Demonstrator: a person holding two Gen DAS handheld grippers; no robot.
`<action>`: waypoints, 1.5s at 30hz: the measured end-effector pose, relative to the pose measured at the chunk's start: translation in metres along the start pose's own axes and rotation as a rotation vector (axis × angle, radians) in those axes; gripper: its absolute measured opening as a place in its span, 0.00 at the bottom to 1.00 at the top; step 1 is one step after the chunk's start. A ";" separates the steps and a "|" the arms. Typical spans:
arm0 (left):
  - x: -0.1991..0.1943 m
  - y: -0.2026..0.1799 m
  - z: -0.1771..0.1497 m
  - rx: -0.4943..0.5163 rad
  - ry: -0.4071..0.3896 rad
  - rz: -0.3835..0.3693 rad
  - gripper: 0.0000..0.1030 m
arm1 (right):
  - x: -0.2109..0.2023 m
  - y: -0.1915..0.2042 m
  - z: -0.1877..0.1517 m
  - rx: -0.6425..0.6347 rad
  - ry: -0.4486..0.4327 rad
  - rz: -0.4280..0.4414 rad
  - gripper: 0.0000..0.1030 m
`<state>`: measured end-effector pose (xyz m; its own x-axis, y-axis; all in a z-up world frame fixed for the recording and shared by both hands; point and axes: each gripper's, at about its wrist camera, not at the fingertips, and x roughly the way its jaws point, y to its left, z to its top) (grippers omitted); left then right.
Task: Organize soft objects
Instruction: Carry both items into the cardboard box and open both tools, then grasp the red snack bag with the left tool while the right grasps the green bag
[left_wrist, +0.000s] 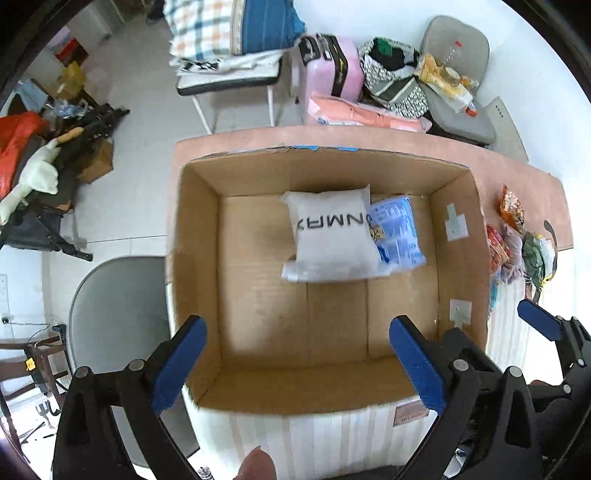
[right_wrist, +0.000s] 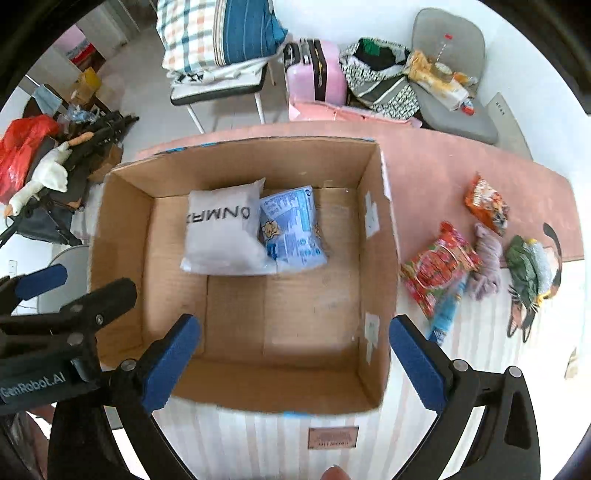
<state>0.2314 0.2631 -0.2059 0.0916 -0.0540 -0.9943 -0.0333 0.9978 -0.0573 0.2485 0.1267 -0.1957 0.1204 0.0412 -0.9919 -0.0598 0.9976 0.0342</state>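
An open cardboard box (left_wrist: 199, 258) (right_wrist: 118, 240) stands on the table. Inside lie a white pillow-like pack (left_wrist: 332, 236) (right_wrist: 221, 232) with black letters and a blue snack bag (left_wrist: 399, 236) (right_wrist: 291, 232) beside it. Right of the box lie a red snack bag (right_wrist: 439, 266), an orange snack bag (right_wrist: 487, 205), a lilac cloth (right_wrist: 487, 258) and a green plush toy (right_wrist: 528, 266). My left gripper (left_wrist: 295, 363) is open and empty above the box's near edge. My right gripper (right_wrist: 293, 362) is open and empty above the box's near right part.
The table has a pink cloth (right_wrist: 443, 162) at the back and a striped one (right_wrist: 258, 435) in front. Behind it stand a chair with folded bedding (right_wrist: 221, 44), a pink suitcase (right_wrist: 317, 74) and a grey seat (right_wrist: 454, 66). Clutter lies on the floor at left (right_wrist: 44, 166).
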 end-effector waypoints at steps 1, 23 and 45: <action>-0.005 0.002 -0.004 -0.006 -0.016 0.002 0.98 | -0.006 -0.001 -0.006 -0.002 -0.011 0.000 1.00; -0.084 -0.073 -0.037 0.060 -0.206 -0.071 1.00 | -0.114 -0.070 -0.065 0.024 -0.206 0.083 1.00; 0.182 -0.354 0.090 0.575 0.271 0.190 1.00 | 0.065 -0.437 0.020 0.202 0.172 -0.123 1.00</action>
<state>0.3495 -0.0961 -0.3588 -0.1197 0.1925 -0.9740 0.5189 0.8485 0.1039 0.3026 -0.3059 -0.2728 -0.0559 -0.0733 -0.9957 0.1450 0.9861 -0.0807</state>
